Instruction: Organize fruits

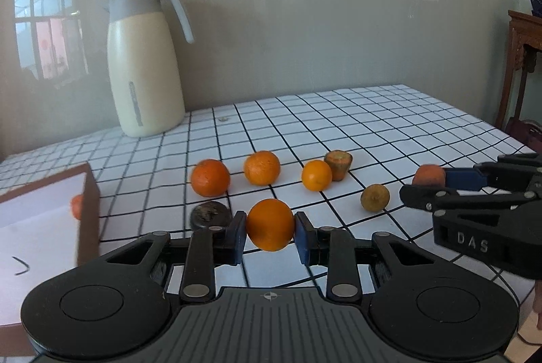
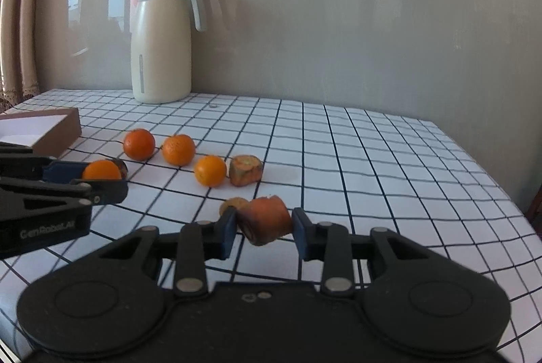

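I hold an orange (image 1: 270,225) clamped in the left claw (image 1: 270,236); the box (image 1: 44,220) lies immediately left of it, while the right claw (image 2: 264,232) grips a carrot piece (image 2: 266,220)

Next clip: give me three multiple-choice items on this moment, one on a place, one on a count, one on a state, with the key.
1. Where does the jug stand?
A. by the back wall
B. inside the box
C. at the table's front edge

2. How many whole oranges lie loose on the cloth?
A. one
B. three
C. six

3. What is the left gripper doing?
A. hanging open
B. gripping an orange
C. gripping the jug

Key: 1 A, it stands against the wall; 2 B, three lie in a row; 3 B, the jaws press the orange's sides.
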{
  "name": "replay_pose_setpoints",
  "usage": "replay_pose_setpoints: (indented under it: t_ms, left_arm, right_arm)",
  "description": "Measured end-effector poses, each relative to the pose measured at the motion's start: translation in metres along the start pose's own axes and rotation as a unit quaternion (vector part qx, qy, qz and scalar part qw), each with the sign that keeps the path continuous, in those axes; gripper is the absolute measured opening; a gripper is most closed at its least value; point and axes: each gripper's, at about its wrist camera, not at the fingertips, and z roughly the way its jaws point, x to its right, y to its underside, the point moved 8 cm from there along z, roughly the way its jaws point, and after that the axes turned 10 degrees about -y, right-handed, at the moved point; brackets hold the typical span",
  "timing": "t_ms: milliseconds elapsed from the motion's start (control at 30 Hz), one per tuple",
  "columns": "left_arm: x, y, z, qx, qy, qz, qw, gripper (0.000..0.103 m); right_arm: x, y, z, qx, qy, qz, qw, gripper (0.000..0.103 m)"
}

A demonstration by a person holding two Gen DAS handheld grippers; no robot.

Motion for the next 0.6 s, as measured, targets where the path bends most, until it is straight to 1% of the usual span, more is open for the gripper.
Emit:
replay_pose_setpoints:
  t_ms: [167,400,600]
  left_arm:
    - [-0.02,-0.006,-0.022,0.021,-0.015,0.001,0.9997,0.03]
    - [-0.049,-0.008,-0.039,0.035,-0.038,-0.002,0.9987,0.03]
    - [-0.08,-0.005,-0.055,0.048,-0.063,-0.008,0.9968,0.03]
  right_arm:
    - [-0.012,-0.01,-0.015,0.014,-0.003,-0.017,1.0,0.026]
    - [-0.029,-0.022,-0.027,0.031,-0.01,-0.032,0.999,0.026]
    - [-0.048,-0.032,-0.036,0.049,-0.026,-0.047,0.997,0.026]
